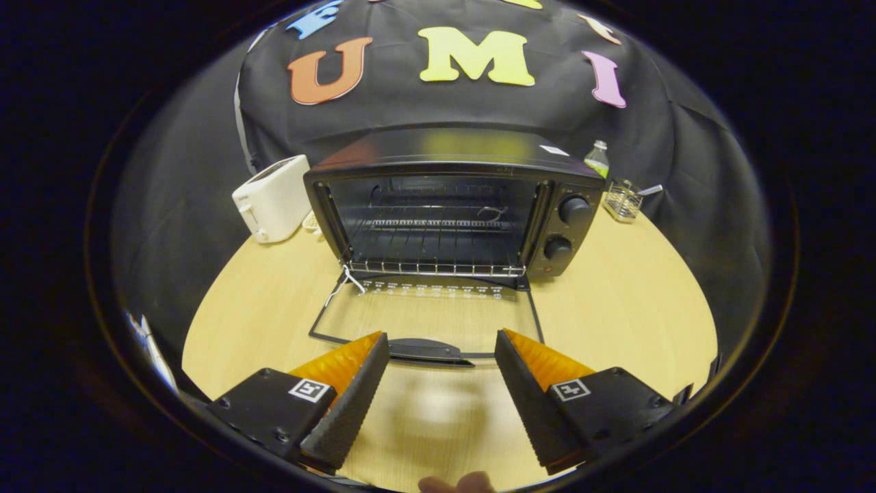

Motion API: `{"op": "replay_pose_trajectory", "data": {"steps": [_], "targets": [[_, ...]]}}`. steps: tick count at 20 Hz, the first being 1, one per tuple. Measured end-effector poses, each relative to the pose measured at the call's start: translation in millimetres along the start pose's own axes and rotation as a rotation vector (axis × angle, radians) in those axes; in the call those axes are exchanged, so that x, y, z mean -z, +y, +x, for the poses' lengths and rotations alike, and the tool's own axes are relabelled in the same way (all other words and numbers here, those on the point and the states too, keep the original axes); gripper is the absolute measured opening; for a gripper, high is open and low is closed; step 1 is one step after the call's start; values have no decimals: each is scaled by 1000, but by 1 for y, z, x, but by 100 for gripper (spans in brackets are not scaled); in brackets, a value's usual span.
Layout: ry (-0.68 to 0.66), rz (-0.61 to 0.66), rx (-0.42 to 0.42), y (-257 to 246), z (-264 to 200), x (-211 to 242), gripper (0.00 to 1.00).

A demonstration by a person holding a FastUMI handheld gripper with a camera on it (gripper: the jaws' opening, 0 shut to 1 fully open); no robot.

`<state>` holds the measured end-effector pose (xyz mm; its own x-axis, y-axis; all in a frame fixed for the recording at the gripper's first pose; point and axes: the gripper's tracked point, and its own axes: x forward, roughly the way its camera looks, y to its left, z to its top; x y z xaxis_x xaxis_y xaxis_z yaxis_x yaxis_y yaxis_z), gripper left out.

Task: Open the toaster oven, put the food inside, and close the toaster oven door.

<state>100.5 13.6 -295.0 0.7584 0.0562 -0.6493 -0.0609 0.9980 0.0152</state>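
In the gripper view, the gripper (441, 342) is held wide apart with nothing in it, just in front of the toaster oven (455, 202), whose glass door (428, 315) is laid flat open on the wooden table (616, 308).

Evenly lit from overhead, soft pale glare on the worktop (616, 308) between the spread, empty claw (442, 344) fingers. Reflection on the toaster oven (452, 205) top. Strong fisheye bending; sharp focus beyond.
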Motion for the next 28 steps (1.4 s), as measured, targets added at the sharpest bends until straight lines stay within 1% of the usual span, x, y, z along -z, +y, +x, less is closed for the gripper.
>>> {"op": "replay_pose_trajectory", "data": {"steps": [2,7,8,11,13,15,18,19,22,25,28], "targets": [[-1,-21,-24,2,-15,2,100],[21,-82,-132,19,-55,1,100],[41,-80,-161,25,-62,2,100],[125,-55,-283,54,-82,13,100],[210,-4,-364,75,-91,30,100],[272,37,-412,90,-94,44,100],[359,66,-481,107,-98,66,100],[386,73,-496,112,-98,73,100],[431,89,-492,113,-94,84,100],[483,124,-507,118,-89,97,100],[551,210,-519,124,-82,108,100]]}}
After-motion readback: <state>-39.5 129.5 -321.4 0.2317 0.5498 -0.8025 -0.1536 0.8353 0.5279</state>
